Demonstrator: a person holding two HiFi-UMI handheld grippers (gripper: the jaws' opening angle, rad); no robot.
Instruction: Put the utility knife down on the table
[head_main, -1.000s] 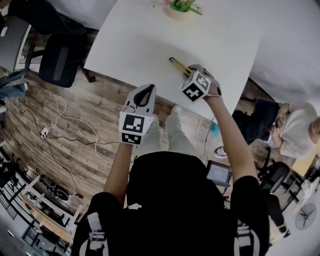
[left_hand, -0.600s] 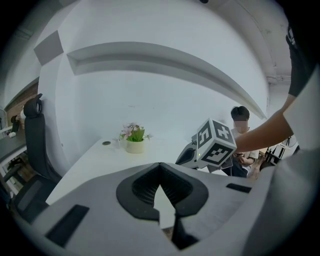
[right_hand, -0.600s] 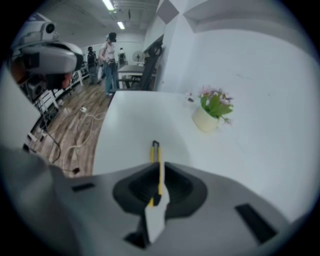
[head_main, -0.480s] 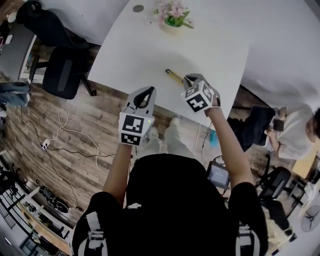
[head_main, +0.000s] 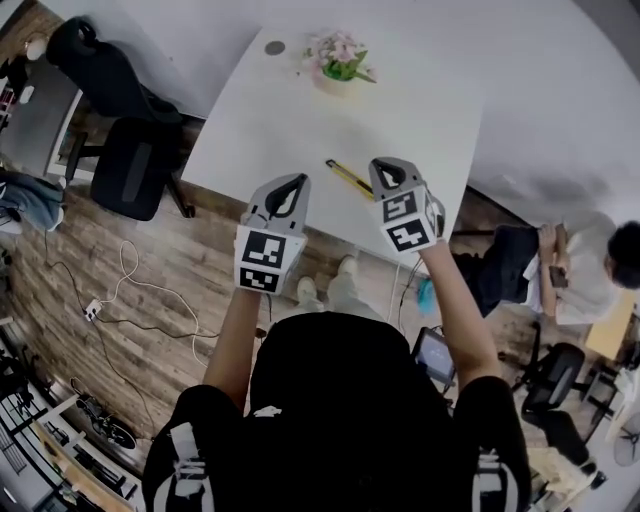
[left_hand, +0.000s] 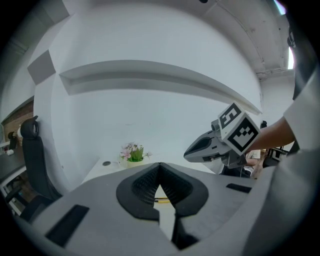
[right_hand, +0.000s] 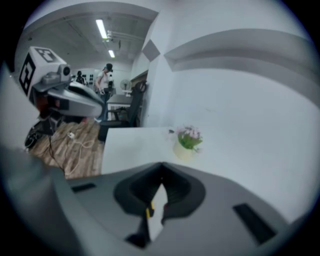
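Yellow knife (head_main: 349, 177) lies at near table (head_main: 300, 110) edge; a low sweep could knock it off. Left gripper (head_main: 297, 179) closed, empty; right gripper (head_main: 386, 163) just closed, empty.

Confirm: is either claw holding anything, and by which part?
Nothing held: left claw shut, right claw just closed, both empty. The utility knife lies on the table.
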